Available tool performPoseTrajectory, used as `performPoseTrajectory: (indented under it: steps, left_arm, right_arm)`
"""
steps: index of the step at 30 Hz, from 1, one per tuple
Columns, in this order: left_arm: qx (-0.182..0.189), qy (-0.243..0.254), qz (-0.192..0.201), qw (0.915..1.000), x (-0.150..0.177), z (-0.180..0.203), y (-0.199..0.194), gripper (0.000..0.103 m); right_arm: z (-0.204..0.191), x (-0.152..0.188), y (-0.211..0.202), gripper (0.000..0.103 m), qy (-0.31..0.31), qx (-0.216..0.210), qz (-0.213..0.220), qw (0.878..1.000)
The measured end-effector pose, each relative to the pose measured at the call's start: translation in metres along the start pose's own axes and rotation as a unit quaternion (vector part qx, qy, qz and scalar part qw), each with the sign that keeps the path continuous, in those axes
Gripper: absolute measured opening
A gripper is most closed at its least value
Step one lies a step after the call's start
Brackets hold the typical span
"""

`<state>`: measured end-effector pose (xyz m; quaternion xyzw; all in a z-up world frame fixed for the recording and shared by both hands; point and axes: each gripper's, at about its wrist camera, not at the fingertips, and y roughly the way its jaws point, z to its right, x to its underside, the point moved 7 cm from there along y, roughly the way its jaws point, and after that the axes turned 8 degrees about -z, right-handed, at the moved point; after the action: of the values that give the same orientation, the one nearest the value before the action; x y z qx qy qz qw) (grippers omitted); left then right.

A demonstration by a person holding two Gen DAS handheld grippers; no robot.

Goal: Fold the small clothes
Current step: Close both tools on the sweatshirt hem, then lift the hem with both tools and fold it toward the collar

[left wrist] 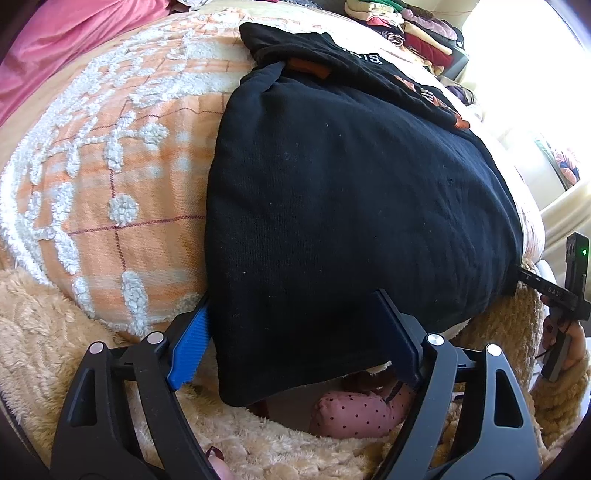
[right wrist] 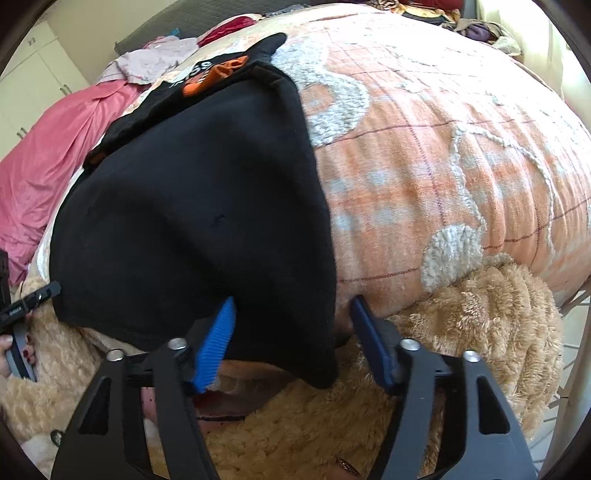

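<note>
Bed w/ orange quilt (left wrist: 122, 177) carries black garment (left wrist: 351, 192), near hem overhanging edge; left gripper (left wrist: 295, 339) fingers wide, straddling one hem corner, no pinch; right gripper (right wrist: 295, 332) half-open astride other corner, not yet clamped; close both evenly, lift hem level, fold away.

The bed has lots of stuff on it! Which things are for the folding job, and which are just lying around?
For the job:
- black cotton garment with orange patches
- left claw
- right claw

Just lying about:
- pink satin sheet
- pile of folded colourful clothes
- crumpled lilac top
- pink dotted fabric
- fluffy tan blanket
</note>
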<state>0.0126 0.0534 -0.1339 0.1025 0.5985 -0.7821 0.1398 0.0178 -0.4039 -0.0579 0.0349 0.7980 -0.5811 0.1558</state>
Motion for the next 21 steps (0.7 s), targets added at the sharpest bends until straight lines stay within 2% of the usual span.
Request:
performPoseTrajectory:
  steps: [1,3,4,5,7,10,13,15,21]
  left_arm:
    - [-0.001,0.0,0.0,1.0,0.0,0.0,0.001,0.074]
    - [-0.002,0.0,0.0,1.0,0.0,0.0,0.001,0.074]
    - [0.0,-0.002,0.0,1.0,0.0,0.0,0.001,0.074]
    - [0.002,-0.004,0.0,1.0,0.0,-0.001,0.0,0.074]
    - [0.001,-0.008,0.001,1.0,-0.001,-0.002,-0.001,0.071]
    - [-0.001,-0.019,0.004,0.9998,-0.001,-0.007,-0.004,0.06]
    - [-0.002,-0.028,0.007,0.9996,-0.001,-0.012,-0.008,0.042]
    - [0.001,-0.032,0.009,0.9995,0.0,-0.013,-0.011,0.026]
    - [0.005,-0.034,0.017,0.9993,-0.001,-0.014,-0.018,0.007]
  right_arm:
    - [-0.001,0.002,0.0,0.042,-0.003,-0.004,0.0,1.0]
    - [-0.004,0.003,-0.002,0.031,-0.009,-0.01,0.003,1.0]
    - [-0.006,0.004,-0.004,0.017,-0.013,-0.01,0.006,1.0]
    - [-0.007,0.004,-0.008,0.007,-0.015,-0.022,0.012,1.0]
    - [-0.011,0.002,-0.019,0.006,-0.016,-0.048,0.026,0.998]
    - [-0.015,-0.003,-0.037,0.006,-0.017,-0.065,0.055,0.996]
    - [-0.015,-0.011,-0.053,0.006,-0.011,-0.082,0.08,0.993]
    - [-0.018,-0.017,-0.062,0.006,-0.013,-0.081,0.095,0.992]
    - [-0.026,-0.027,-0.068,0.006,-0.014,-0.088,0.11,0.99]
